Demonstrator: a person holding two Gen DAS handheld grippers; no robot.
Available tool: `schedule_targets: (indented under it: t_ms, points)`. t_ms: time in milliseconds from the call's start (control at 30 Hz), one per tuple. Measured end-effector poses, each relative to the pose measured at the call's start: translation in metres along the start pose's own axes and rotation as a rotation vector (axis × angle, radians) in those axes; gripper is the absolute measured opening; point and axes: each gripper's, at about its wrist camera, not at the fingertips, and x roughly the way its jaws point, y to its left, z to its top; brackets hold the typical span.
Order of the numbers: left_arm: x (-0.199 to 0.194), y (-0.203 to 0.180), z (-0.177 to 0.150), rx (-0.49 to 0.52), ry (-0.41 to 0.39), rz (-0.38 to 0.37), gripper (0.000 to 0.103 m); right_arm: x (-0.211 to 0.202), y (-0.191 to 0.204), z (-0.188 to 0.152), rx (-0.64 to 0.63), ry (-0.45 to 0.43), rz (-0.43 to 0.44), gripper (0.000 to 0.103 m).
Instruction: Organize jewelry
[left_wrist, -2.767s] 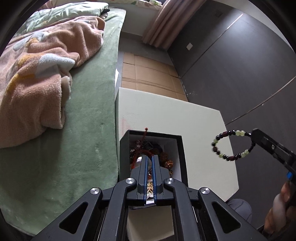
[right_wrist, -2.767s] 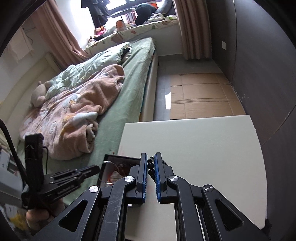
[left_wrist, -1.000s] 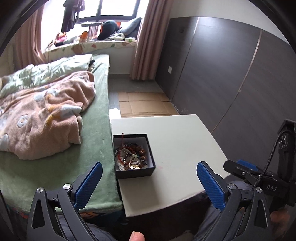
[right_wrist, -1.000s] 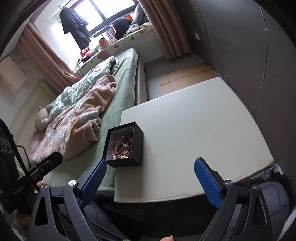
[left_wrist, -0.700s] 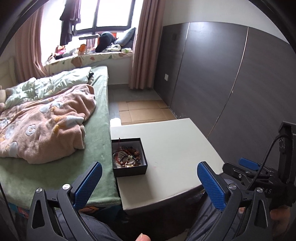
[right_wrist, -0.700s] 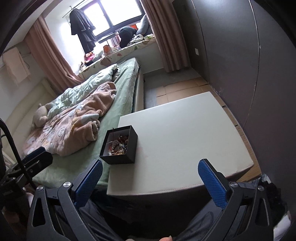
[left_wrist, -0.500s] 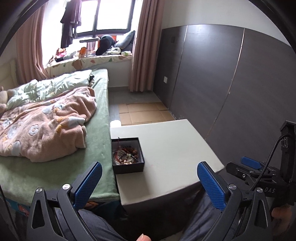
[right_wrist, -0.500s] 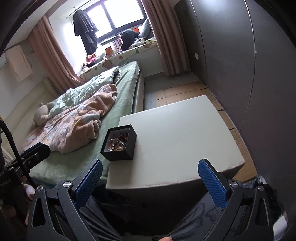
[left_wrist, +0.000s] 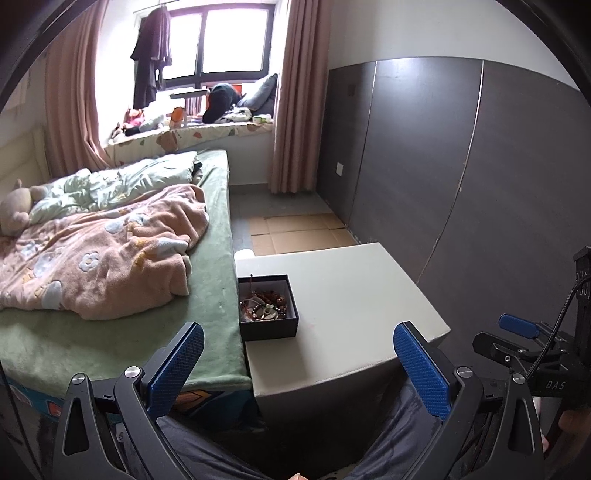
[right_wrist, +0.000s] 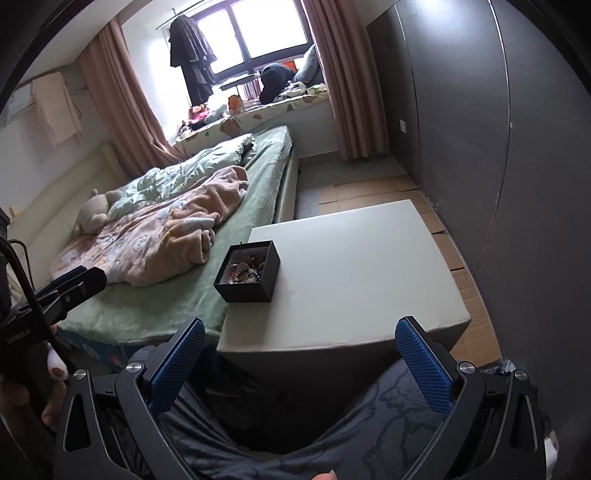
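White table (left_wrist: 354, 295), jewelry box (left_wrist: 267, 314) now farther off, both grippers' fingers (left_wrist: 421, 363) spread.

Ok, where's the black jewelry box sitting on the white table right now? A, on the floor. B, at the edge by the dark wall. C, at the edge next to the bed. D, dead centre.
C: the box sits at the table's edge beside the bed, jewelry heaped inside; both grippers are open and well back from it.

Both hand-held grippers (left_wrist: 298, 365) (right_wrist: 300, 358) wide apart, empty
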Motion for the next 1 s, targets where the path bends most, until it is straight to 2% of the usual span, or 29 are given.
schedule_targets:
  t_ms: [533, 1000]
  points:
    - [-0.013, 0.000, -0.009, 0.006, -0.011, -0.011, 0.103, -0.013, 0.014, -0.009, -0.035, -0.028, 0.000, 0.103]
    - [-0.017, -0.001, -0.011, 0.011, -0.011, -0.026, 0.103, -0.017, 0.008, -0.008, 0.000, -0.040, -0.010, 0.103]
